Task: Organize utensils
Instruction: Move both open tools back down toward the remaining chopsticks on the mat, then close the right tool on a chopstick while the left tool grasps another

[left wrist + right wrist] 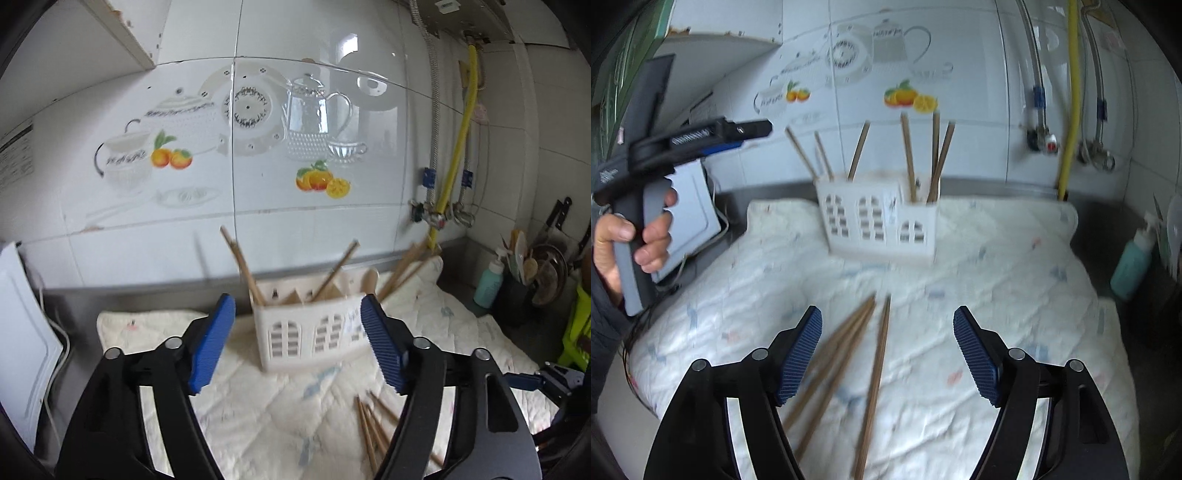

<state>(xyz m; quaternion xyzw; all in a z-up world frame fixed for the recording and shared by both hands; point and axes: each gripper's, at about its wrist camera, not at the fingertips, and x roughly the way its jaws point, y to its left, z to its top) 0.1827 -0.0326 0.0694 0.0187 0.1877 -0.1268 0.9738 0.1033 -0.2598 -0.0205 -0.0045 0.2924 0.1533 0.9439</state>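
Note:
A white slotted utensil holder stands on a quilted white cloth near the wall, with several brown chopsticks upright in it. Several loose chopsticks lie on the cloth in front. My left gripper is open and empty, held just before the holder. My right gripper is open and empty, above the loose chopsticks. The left gripper also shows in the right wrist view, held by a hand at the left.
A tiled wall with pipes and a yellow hose runs behind. A teal pump bottle and a dark pot of utensils stand at the right. A white board leans at the left.

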